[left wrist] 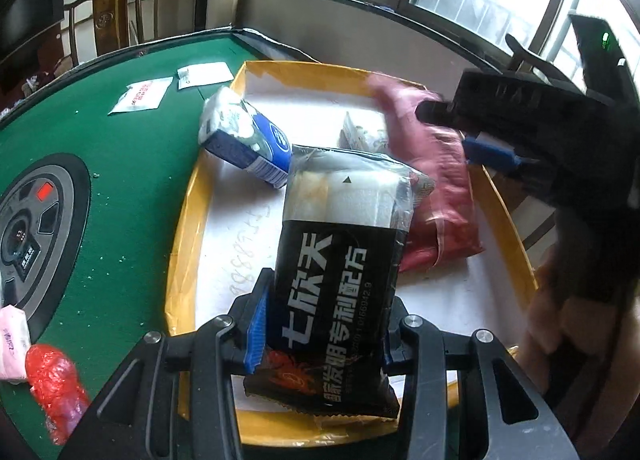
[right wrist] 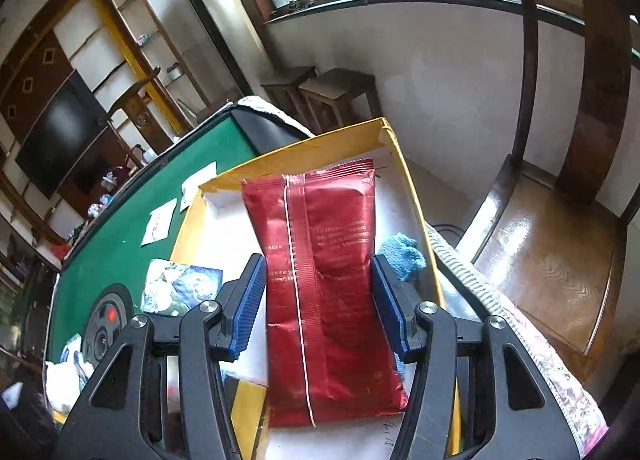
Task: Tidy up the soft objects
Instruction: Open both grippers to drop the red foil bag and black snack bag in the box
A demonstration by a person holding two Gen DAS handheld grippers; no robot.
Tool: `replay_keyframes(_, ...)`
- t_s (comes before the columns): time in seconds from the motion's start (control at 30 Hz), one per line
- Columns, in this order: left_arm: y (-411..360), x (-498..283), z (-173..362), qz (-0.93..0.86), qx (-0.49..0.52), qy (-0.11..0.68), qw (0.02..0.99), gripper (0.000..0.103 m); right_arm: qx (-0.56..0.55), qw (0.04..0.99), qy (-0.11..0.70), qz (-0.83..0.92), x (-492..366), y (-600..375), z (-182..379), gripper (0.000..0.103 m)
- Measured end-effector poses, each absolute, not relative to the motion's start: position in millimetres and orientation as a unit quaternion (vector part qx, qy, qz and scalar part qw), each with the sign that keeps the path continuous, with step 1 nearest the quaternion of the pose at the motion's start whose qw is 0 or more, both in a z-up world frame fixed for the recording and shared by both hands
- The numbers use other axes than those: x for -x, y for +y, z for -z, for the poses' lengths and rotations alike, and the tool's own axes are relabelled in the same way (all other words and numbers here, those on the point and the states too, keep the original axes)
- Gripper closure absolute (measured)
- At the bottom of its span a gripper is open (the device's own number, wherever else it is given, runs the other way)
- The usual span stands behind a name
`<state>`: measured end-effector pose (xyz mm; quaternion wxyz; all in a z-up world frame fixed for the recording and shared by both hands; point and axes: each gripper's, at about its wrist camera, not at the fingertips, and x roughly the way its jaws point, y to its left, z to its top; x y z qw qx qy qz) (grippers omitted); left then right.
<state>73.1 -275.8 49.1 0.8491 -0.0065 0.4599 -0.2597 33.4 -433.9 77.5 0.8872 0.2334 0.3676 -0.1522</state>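
My left gripper [left wrist: 324, 324] is shut on a black tissue pack [left wrist: 340, 260] with white Chinese print, held over the yellow box [left wrist: 184, 228]. My right gripper [right wrist: 320, 300] is shut on a red foil pack [right wrist: 324, 260] above the same box [right wrist: 408, 196]; it also shows in the left wrist view [left wrist: 444, 196], with the right gripper [left wrist: 480, 132] beside it. A blue and white tissue pack [left wrist: 244, 136] leans on the box's left rim. A blue cloth [right wrist: 404, 256] lies in the box by my right finger.
The box sits on a green mahjong table [left wrist: 100, 140]. Two white sachets [left wrist: 140, 96] lie on the felt. A red plastic bag [left wrist: 52, 384] and a pink pack [left wrist: 12, 344] lie at the near left. A wooden chair [right wrist: 560, 220] stands to the right.
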Motion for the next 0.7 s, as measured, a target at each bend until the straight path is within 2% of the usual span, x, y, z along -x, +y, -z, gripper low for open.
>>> replay_keyframes(0.1, -274.4, -72.7, -52.0, 0.268, 0.013, 0.449, 0.852, 0.057, -0.232, 0.893, 0.352, 0.154, -31.8, -440.5, -77.9, 0.049)
replay_keyframes(0.23, -270.4, -73.9, -53.5, 0.278, 0.034, 0.447, 0.849, 0.046, -0.227, 0.901, 0.334, 0.156, -29.0, -439.4, -81.1, 0.049)
replay_keyframes(0.7, -231.1, -67.1, -82.1, 0.275, 0.085, 0.420, 0.861, 0.045, -0.220, 0.915, 0.307, 0.141, -26.8, -429.6, -85.8, 0.049)
